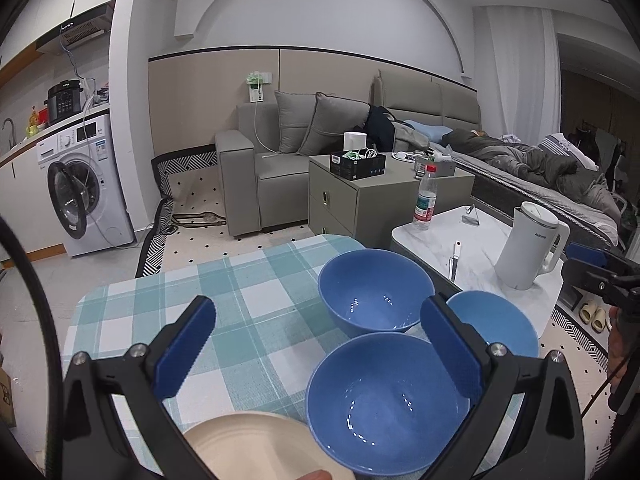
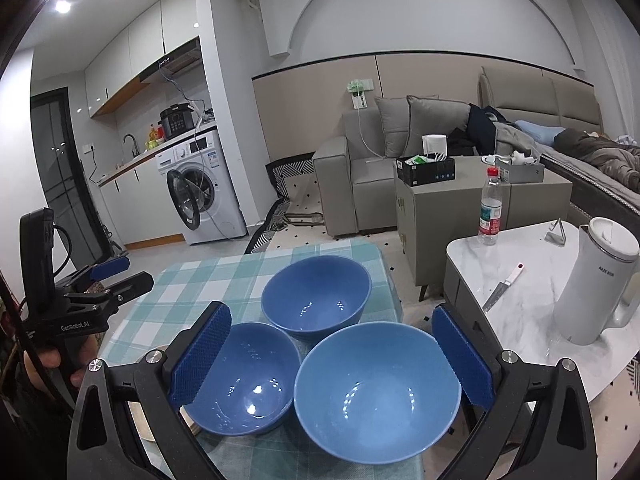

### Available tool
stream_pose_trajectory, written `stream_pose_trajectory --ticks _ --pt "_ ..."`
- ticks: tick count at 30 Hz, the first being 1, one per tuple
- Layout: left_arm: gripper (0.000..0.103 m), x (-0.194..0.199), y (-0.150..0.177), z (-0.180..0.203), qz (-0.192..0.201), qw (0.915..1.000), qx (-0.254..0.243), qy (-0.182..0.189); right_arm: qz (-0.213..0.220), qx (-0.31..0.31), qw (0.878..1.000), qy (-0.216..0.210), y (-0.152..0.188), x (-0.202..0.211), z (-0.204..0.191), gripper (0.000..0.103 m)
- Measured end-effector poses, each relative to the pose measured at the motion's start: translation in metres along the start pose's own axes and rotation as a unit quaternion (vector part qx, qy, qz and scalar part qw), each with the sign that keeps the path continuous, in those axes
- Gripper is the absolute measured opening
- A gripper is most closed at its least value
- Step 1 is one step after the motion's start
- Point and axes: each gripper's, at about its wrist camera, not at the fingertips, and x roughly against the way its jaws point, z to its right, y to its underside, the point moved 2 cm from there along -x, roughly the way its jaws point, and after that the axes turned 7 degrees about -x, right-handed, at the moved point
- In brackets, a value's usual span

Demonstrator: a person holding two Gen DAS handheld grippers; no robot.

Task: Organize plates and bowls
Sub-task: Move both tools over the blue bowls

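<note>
Left gripper (image 1: pixel 316 344): jaws spread wide, holding nothing, hovering above the checked tablecloth (image 1: pixel 240 280).
Right gripper (image 2: pixel 332 352): jaws also wide apart and empty, hovering over the bowl cluster.
Bowls: three blue bowls stand upright in a tight triangle on the cloth, rims touching or nearly so; all look empty.
Lighter bowl (image 2: pixel 376 392): lies mostly between the right fingers, its rim close to the right-hand pad (image 2: pixel 464 360); in the left view it is half hidden behind the right-hand pad of that gripper.
Darker near bowl (image 2: pixel 244 380): partly behind the left-hand pad of the right gripper; in the left view it sits just inside the right-hand finger.
Far bowl (image 2: pixel 316 300): ahead of both pairs of fingertips.
Cream plate (image 1: pixel 256 444): below and between the left fingers, at the near edge of the table, beside the darker near bowl.
Key relation: the right gripper is best lined up, probably for the lighter bowl's rim; round bowls give no long axis, so either rim side would serve.
Nesting: none stacked yet.
</note>
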Motion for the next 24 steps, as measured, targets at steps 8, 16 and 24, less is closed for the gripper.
stream_pose_trajectory --ticks 8,16,24 --pt "0.103 -0.036 -0.002 -0.012 -0.031 0.9993 0.019 0.005 -0.010 0.005 1.000 0.009 -0.013 -0.025 0.005 0.102" --pt "0.103 -0.071 -0.005 -0.018 -0.054 0.9983 0.020 0.005 -0.024 0.007 1.000 0.018 -0.024 -0.051 0.014 0.102" --pt "0.103 -0.102 -0.006 -0.026 -0.078 0.9962 0.037 0.011 -0.042 0.001 0.999 0.028 -0.033 -0.080 0.024 0.102"
